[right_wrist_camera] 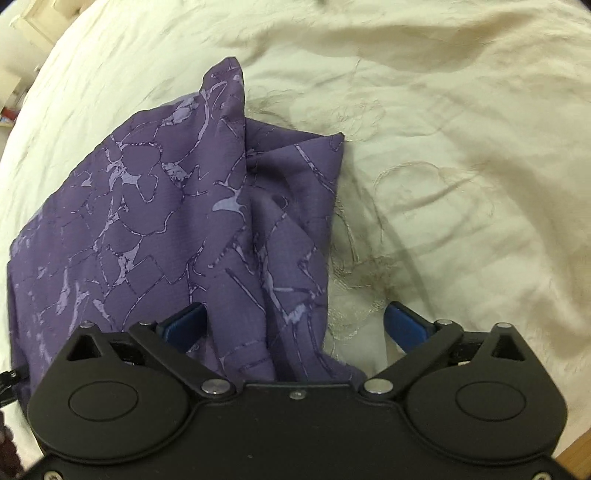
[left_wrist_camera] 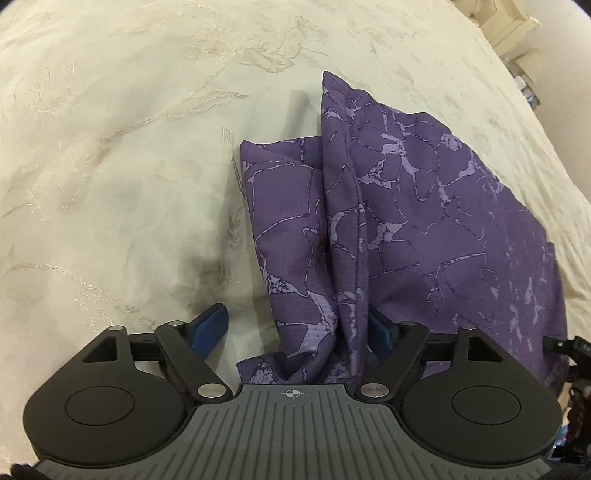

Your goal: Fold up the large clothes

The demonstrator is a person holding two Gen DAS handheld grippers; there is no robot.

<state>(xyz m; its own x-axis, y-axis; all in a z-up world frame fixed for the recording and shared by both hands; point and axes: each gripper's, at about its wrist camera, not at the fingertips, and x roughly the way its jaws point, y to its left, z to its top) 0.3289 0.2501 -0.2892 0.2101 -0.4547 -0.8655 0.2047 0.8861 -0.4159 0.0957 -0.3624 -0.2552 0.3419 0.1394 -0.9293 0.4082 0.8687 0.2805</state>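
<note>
A purple patterned garment point(left_wrist_camera: 406, 221) lies bunched and partly folded on a cream bedspread point(left_wrist_camera: 110, 166). In the left wrist view my left gripper point(left_wrist_camera: 295, 325) is open, its blue pads point(left_wrist_camera: 210, 328) spread wide, with a fold of the garment lying between them. In the right wrist view the same garment point(right_wrist_camera: 166, 221) spreads to the left. My right gripper point(right_wrist_camera: 295, 321) is open too, with the garment's right edge lying between its blue pads point(right_wrist_camera: 406, 326). Neither gripper clamps the cloth.
The embroidered cream bedspread point(right_wrist_camera: 443, 166) is rumpled to the right. A pale piece of furniture point(left_wrist_camera: 509, 26) stands beyond the bed's far edge, and shows at the top left of the right wrist view point(right_wrist_camera: 33, 22).
</note>
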